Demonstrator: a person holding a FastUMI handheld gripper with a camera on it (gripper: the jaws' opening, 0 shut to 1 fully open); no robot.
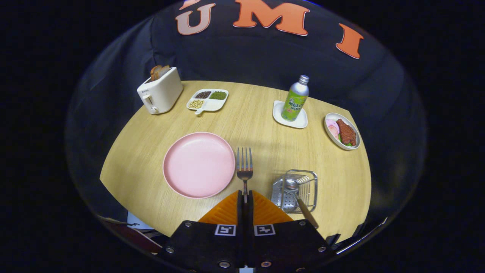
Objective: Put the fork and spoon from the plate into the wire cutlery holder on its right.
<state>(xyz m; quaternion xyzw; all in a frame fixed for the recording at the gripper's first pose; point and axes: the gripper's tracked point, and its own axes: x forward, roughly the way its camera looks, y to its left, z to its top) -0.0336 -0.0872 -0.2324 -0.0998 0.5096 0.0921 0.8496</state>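
Note:
My gripper (245,197) is shut on the fork (244,167), pinching its handle so the tines stick out ahead of the fingers, high above the table. The fork hangs over the gap between the pink plate (199,164) on the left and the wire cutlery holder (297,187) on the right. The plate has nothing on it. The spoon (296,195) stands in the wire holder, bowl inside and handle leaning out toward me.
On the round wooden table (261,117) stand a white toaster (160,94) with bread at the far left, a divided dish of beans (207,100), a green bottle (295,99) on a white coaster, and a small dish of meat (342,131) at the right.

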